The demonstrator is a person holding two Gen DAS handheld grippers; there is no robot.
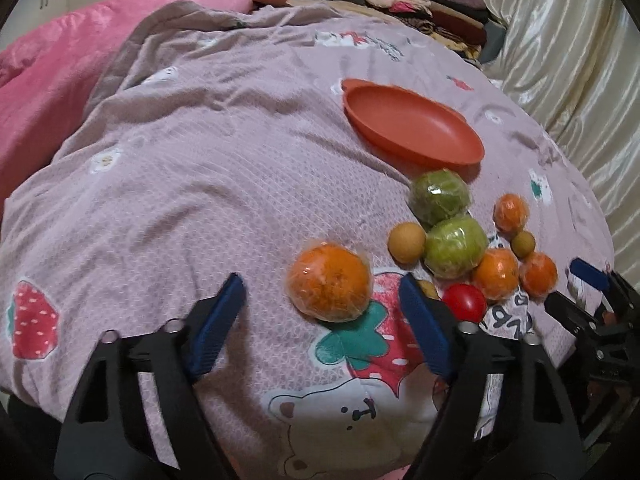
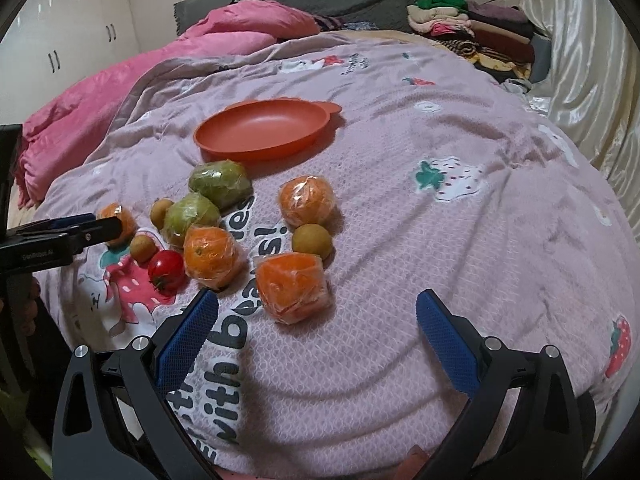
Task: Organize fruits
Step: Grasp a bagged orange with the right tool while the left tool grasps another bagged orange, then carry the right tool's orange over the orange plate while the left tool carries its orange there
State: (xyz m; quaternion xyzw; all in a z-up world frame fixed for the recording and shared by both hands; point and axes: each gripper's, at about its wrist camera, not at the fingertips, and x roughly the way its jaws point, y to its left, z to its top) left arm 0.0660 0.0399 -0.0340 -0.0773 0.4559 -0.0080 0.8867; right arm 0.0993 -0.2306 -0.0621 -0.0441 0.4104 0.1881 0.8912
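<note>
Fruits [image 2: 211, 255] beside orange plate [image 2: 264, 130]

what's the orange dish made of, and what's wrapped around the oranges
The orange dish looks like moulded plastic with a matte finish: uniform colour, soft rim, no glare. The oranges, such as the nearest one, seem wrapped in thin clear plastic film: it crinkles and throws small shiny highlights.

Bed [image 2: 460, 240], covered by a mauve printed blanket. Laid directly on it: orange dish [image 2: 266, 130], empty; two wrapped green fruits [image 2: 220, 182], touching; four wrapped oranges [image 2: 294, 286]; three small brown fruits [image 2: 312, 240]; one tomato [image 2: 166, 270]. Pink quilt [image 2: 120, 92] and folded clothes [image 2: 472, 28] are kept at the far end.
</note>
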